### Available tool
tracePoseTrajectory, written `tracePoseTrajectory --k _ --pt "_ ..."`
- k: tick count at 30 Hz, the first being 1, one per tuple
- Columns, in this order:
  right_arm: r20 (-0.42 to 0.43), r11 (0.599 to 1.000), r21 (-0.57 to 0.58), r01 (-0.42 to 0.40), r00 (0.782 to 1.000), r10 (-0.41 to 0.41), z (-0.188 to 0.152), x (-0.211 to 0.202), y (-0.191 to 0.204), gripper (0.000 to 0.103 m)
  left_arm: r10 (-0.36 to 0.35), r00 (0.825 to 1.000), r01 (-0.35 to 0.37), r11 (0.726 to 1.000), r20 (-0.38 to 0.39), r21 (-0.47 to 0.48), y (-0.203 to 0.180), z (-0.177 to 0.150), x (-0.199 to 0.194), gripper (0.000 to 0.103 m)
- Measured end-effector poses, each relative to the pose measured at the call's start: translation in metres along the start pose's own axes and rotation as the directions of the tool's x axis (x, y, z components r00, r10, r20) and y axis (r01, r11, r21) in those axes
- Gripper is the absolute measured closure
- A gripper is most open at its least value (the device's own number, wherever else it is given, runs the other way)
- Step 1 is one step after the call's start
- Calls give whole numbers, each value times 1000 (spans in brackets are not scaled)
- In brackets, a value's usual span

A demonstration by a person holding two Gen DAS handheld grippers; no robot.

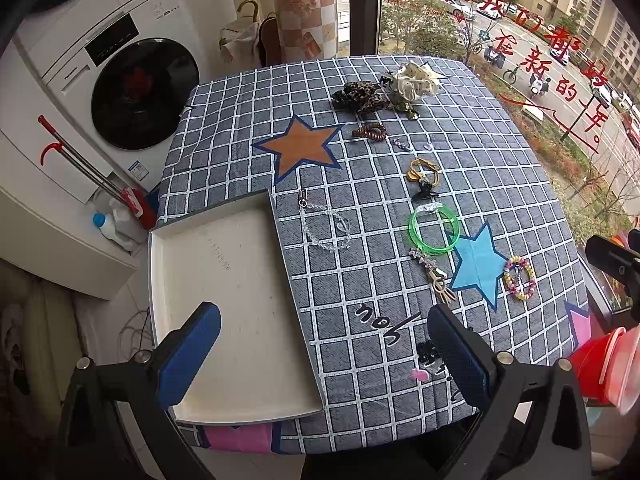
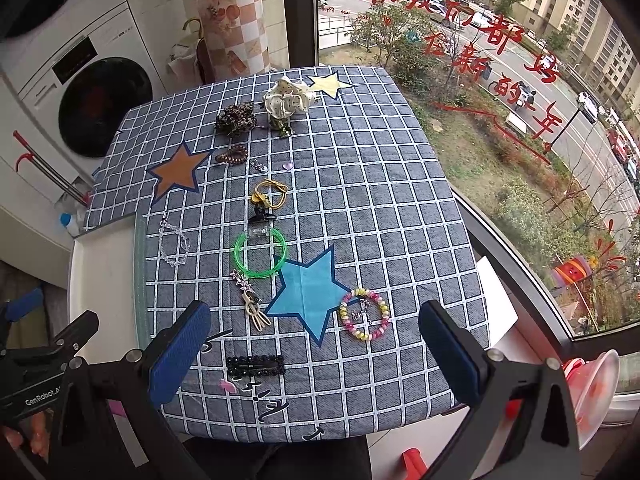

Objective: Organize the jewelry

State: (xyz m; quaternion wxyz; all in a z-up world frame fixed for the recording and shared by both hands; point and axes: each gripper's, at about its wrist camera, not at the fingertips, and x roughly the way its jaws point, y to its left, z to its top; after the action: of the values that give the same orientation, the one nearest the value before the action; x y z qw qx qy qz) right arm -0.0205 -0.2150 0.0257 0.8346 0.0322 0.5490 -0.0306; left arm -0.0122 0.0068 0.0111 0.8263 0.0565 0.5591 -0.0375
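Jewelry lies in a row on the checked tablecloth: a green bangle [image 1: 434, 230] [image 2: 260, 254], a pink-yellow bead bracelet [image 1: 519, 278] [image 2: 364, 314], a clear bead bracelet [image 1: 326, 224] [image 2: 173, 244], a star hair clip [image 1: 434, 274] [image 2: 250, 300], a black beaded clip [image 2: 256, 366], a yellow cord piece [image 1: 424, 170] [image 2: 270, 192], and scrunchies [image 1: 414, 80] [image 2: 286, 98] at the far end. A white tray [image 1: 168, 280] lies at the table's left. My left gripper [image 1: 324, 354] is open and empty above the tray's near right edge. My right gripper [image 2: 316, 354] is open and empty over the near table edge.
A washing machine [image 1: 120, 84] stands at the left beyond the table. A checked paper tube [image 1: 306, 12] stands behind the table. A large window [image 2: 500, 100] runs along the right. A red bucket [image 1: 596, 368] sits at the right near edge.
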Motion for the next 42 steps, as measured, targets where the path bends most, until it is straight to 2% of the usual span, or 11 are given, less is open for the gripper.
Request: tracePoseTrajectory --k 42 --pt "-7 1000 -7 -4 1000 4 -1 4 2 0 -3 1000 3 1000 -18 1 1 -6 9 0"
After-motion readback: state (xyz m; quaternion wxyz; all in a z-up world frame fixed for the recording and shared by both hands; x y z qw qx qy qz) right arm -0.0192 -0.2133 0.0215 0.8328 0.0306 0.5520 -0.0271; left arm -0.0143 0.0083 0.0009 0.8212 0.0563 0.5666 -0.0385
